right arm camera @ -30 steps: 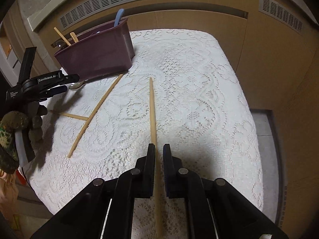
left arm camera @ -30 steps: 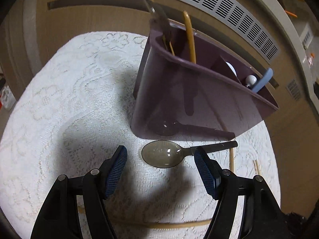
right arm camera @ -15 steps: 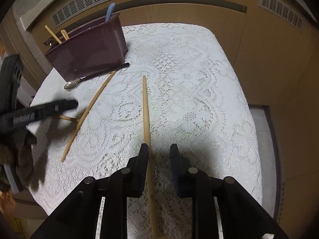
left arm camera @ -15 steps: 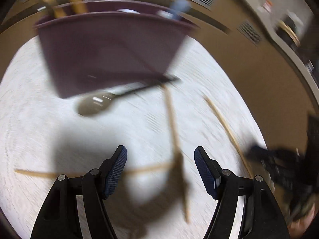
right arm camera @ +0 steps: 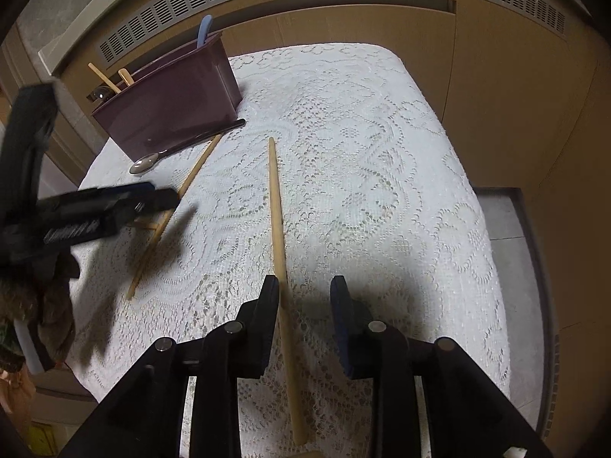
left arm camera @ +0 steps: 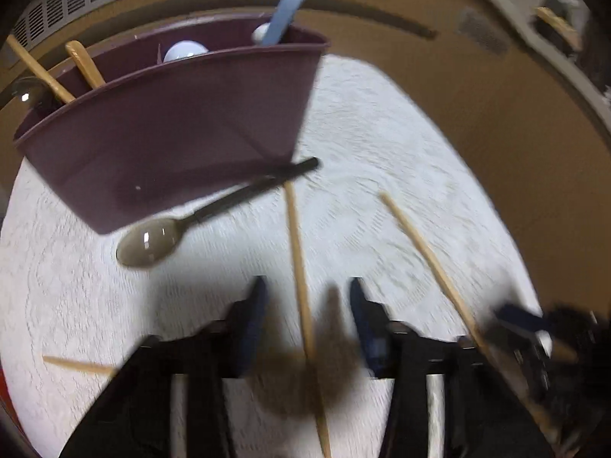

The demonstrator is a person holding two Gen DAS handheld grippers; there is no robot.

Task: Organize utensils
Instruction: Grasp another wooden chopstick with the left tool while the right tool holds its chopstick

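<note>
A purple utensil holder [left arm camera: 172,129] stands on the white lace tablecloth [left arm camera: 382,145], with wooden sticks, white spoons and a blue handle in it. A metal spoon with a black handle [left arm camera: 152,242] lies at its front. My left gripper [left arm camera: 307,301] is open, with a wooden chopstick [left arm camera: 299,267] lying between its fingers. My right gripper [right arm camera: 303,290] is open over another chopstick [right arm camera: 277,213], which lies on the cloth beside its left finger. In the right wrist view the holder [right arm camera: 168,99] stands at the far left and the left gripper [right arm camera: 103,206] is blurred.
A third chopstick [left arm camera: 427,263] lies to the right in the left wrist view and a short stick end [left arm camera: 76,364] at lower left. Wooden panels with vent grilles [right arm camera: 236,4] ring the table. The table edge [right arm camera: 492,267] drops off to the right.
My left gripper swung from the spoon to over a chopstick and its jaws narrowed. My right gripper opened from shut on its chopstick, which now lies loose on the cloth.
</note>
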